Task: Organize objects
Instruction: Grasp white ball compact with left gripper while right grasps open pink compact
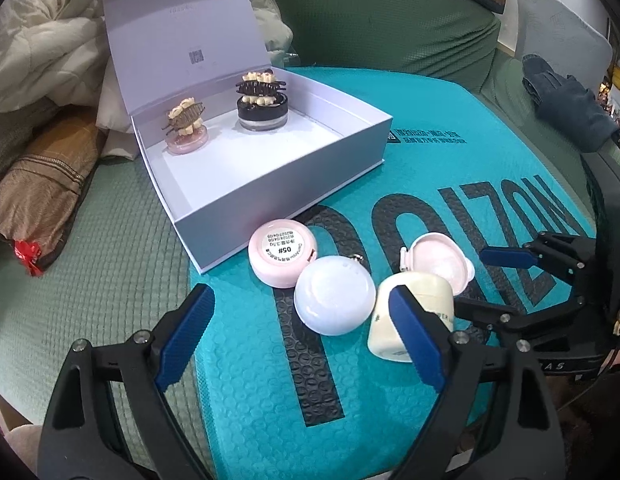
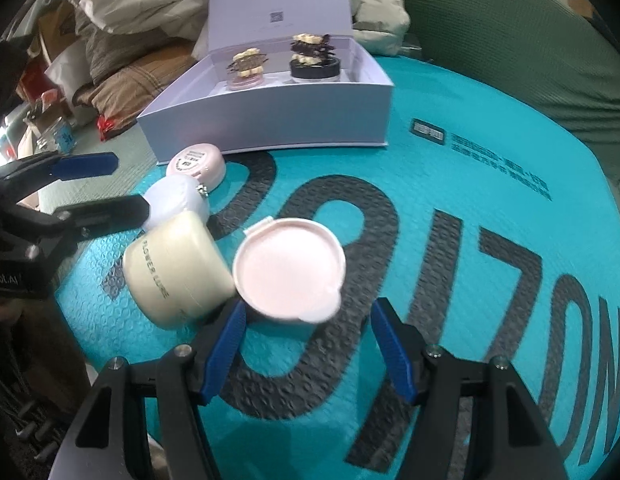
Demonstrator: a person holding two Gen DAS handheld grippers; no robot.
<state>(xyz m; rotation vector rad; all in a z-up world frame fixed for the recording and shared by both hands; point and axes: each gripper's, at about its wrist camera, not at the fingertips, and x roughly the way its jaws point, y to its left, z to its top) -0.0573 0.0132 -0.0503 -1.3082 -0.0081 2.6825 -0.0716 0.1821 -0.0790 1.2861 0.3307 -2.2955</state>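
cosmetic tubs lie clustered on the teal mailer (image 1: 238,380) beside the white box (image 1: 278,184). left gripper (image 1: 306,334) and right gripper (image 2: 306,354) hover with fingers spread, empty. the pink compact (image 2: 288,270) looks light, hard and slick; its round rim seems the best hold.

Black tongs (image 1: 302,336), blue ribbed pads (image 1: 186,336), silver screws

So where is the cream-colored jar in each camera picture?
Left wrist view: the cream jar lies low and right of centre, partly behind the left gripper's right finger.
Right wrist view: it lies left of centre, on its side, touching the pink case.
Shared landmark: the open white box, at the back in both.
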